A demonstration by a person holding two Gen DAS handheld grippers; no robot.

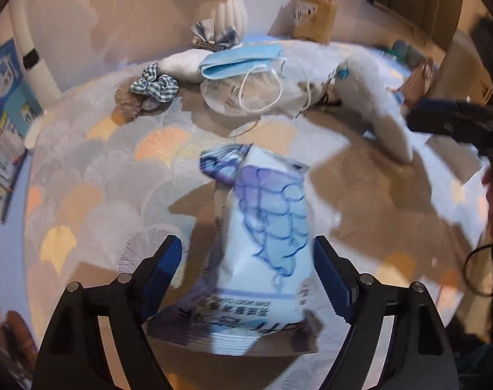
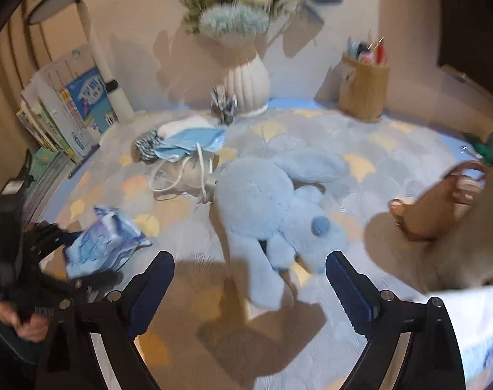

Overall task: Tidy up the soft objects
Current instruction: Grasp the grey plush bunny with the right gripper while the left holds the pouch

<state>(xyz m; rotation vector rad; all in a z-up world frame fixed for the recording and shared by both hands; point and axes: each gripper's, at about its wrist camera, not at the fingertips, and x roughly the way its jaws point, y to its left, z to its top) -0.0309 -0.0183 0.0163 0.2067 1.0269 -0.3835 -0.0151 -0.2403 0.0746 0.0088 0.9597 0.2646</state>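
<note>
Straddling a blue-and-white wipes packet (image 1: 262,243) at lower centre with the left gripper (image 1: 248,279) spread wide, pads apparently not pressing. Hovering wide and empty: right gripper (image 2: 249,287), below the blue plush rabbit (image 2: 272,204) at centre. Advising squeezing gently, mid-packet.

Soft things spread over a patterned cloth, none stacked tidy.
Wipes pack (image 1: 262,234), white-blue soft plastic with blue scale print, lies lengthwise at lower centre of the left wrist view, blurred; in the right wrist view it sits at left, crumpled. Blue plush toy (image 2: 272,208), fluffy, sprawled flat at centre, round tail up, long ears toward upper right. Blue face mask (image 1: 243,60), folded, rests on a clear mask packet (image 1: 246,94) with white ear loops trailing, upper centre. Checked scrunchie (image 1: 154,86) just left of them, touching a white fluffy pad (image 1: 181,65). Plaid bow (image 1: 214,35) behind, near a vase base.
</note>
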